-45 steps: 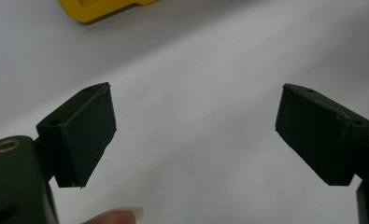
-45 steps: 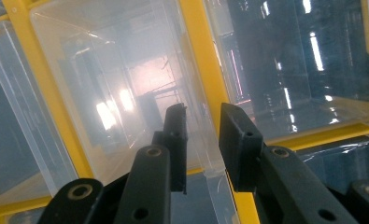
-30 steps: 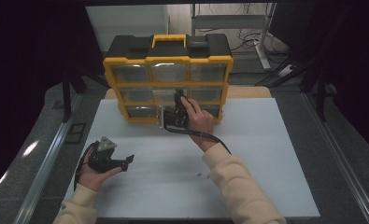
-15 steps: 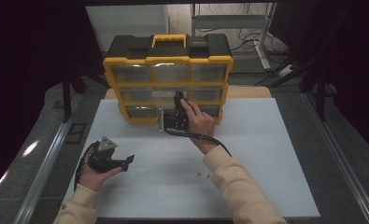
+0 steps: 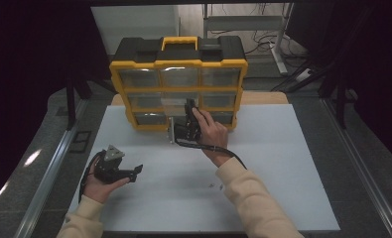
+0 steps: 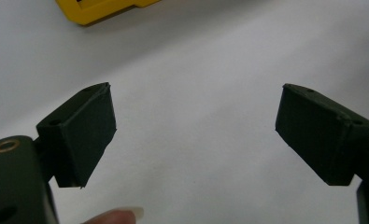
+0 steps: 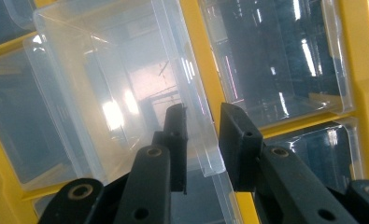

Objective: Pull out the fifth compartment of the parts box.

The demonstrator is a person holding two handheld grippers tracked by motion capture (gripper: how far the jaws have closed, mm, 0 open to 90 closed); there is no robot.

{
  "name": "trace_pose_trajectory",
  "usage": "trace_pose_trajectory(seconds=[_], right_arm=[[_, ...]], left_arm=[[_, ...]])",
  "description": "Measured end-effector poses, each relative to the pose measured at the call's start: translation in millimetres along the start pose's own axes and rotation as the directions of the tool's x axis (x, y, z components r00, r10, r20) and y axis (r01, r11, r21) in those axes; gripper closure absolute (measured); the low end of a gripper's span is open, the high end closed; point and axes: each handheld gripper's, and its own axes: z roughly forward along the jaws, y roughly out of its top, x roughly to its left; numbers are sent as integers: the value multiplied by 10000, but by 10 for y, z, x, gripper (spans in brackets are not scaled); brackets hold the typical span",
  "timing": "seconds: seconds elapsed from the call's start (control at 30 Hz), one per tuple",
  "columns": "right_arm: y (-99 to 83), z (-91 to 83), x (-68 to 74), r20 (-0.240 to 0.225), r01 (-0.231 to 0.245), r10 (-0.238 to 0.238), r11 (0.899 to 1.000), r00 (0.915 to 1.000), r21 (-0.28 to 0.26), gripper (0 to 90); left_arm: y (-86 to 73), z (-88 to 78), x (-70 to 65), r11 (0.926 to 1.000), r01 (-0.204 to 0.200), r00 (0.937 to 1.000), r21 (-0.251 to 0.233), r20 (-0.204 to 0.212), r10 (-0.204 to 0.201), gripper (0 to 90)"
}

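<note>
The right gripper point(image 7: 202, 144) has its fingers closed on the clear drawer's point(image 7: 126, 93) side wall; the drawer juts from the yellow organizer point(image 5: 178, 64) toward the person, while the left gripper's point(image 6: 194, 135) fingers stand open over the worktop point(image 5: 283, 163)

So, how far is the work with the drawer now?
Done: the clear drawer is partly pulled out of the yellow organizer. In hand: the right gripper straddles the drawer's side wall; whether it pinches is unclear. Left: pulling it fully out. The left gripper waits open over the white table.

A white table point(image 5: 283, 163) carries a yellow-and-black drawer organizer point(image 5: 178, 74) standing at its far edge.
</note>
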Motion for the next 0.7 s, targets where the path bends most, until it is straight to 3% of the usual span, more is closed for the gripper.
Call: trace_pose_trajectory(seconds=[0.7], right_arm=[[0,-108,5,-7,-123,123,9999,9999,-113,722]], left_arm=[[2,-4,2,10000,11,10000,-9,2,-11,127]])
